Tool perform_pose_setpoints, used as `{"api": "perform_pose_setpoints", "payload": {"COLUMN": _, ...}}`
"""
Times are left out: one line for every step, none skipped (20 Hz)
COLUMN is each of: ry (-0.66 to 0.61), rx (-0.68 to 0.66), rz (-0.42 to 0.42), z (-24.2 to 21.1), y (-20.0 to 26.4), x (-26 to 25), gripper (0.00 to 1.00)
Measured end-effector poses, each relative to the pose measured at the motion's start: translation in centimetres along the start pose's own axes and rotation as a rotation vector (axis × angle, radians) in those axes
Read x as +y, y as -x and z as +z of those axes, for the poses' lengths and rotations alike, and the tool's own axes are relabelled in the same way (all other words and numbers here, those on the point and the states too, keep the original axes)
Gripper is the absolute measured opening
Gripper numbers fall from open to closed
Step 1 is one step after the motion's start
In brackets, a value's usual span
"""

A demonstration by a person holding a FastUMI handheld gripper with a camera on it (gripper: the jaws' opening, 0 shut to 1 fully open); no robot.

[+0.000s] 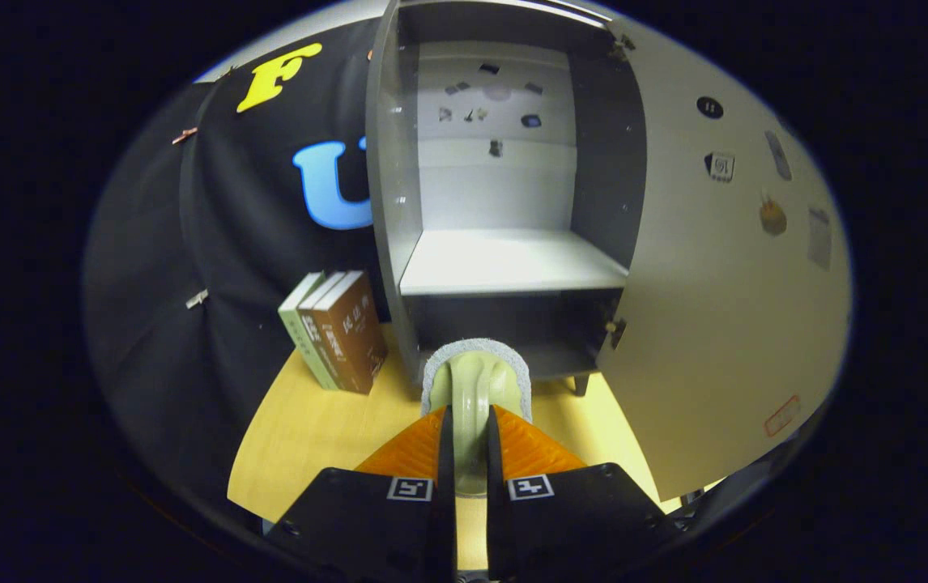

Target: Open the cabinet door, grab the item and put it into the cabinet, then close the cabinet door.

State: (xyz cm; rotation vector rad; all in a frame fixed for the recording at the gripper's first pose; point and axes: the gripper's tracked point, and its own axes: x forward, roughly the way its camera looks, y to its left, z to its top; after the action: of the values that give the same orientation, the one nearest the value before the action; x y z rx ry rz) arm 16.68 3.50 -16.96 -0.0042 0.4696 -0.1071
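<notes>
Brush (476, 380) lengthwise between fingers (512, 445)

Gripper (470, 421) apparently clamped, fingers near-parallel

A pale green, smooth, glossy item (474, 389) with a grey fuzzy rim is showing. The cabinet (504, 267) is looking matt grey, the table (310, 429) pale smooth wood, the gripper (470, 437) fingers ribbed orange.

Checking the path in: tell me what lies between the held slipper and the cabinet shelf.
Nothing: the claw grips the pale green slipper; ahead is the open grey cabinet's white shelf.
</notes>
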Motion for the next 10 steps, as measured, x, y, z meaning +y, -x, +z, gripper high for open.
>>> {"api": "perform_pose_setpoints", "payload": {"ry": -0.008, "rx": -0.024, "rz": -0.005, "z": 1.6, "y": 0.1, "x": -0.3, "gripper": 0.19}}
{"api": "perform_pose_setpoints", "payload": {"ry": -0.018, "rx": -0.046, "rz": -0.009, "z": 3.2, "y": 0.0, "x": -0.7, "gripper": 0.19}}
{"api": "perform_pose_setpoints", "payload": {"ry": -0.028, "rx": -0.063, "rz": -0.009, "z": 4.7, "y": -0.3, "x": -1.0, "gripper": 0.19}}
{"api": "perform_pose_setpoints", "payload": {"ry": -0.036, "rx": -0.075, "rz": -0.008, "z": 6.0, "y": -0.7, "x": -1.3, "gripper": 0.19}}
{"api": "perform_pose_setpoints", "payload": {"ry": -0.037, "rx": -0.087, "rz": -0.008, "z": 7.5, "y": -1.3, "x": -1.6, "gripper": 0.19}}
{"api": "perform_pose_setpoints", "payload": {"ry": -0.029, "rx": -0.097, "rz": -0.015, "z": 8.6, "y": -1.9, "x": -2.0, "gripper": 0.19}}
{"api": "perform_pose_setpoints", "payload": {"ry": -0.008, "rx": -0.107, "rz": -0.024, "z": 9.8, "y": -2.5, "x": -2.4, "gripper": 0.19}}
{"api": "perform_pose_setpoints", "payload": {"ry": 0.018, "rx": -0.119, "rz": -0.028, "z": 11.0, "y": -3.1, "x": -2.6, "gripper": 0.19}}
{"api": "perform_pose_setpoints", "payload": {"ry": 0.042, "rx": -0.132, "rz": -0.025, "z": 12.2, "y": -3.9, "x": -2.5, "gripper": 0.19}}
{"api": "perform_pose_setpoints", "payload": {"ry": 0.063, "rx": -0.145, "rz": -0.016, "z": 13.4, "y": -4.7, "x": -2.5, "gripper": 0.19}}
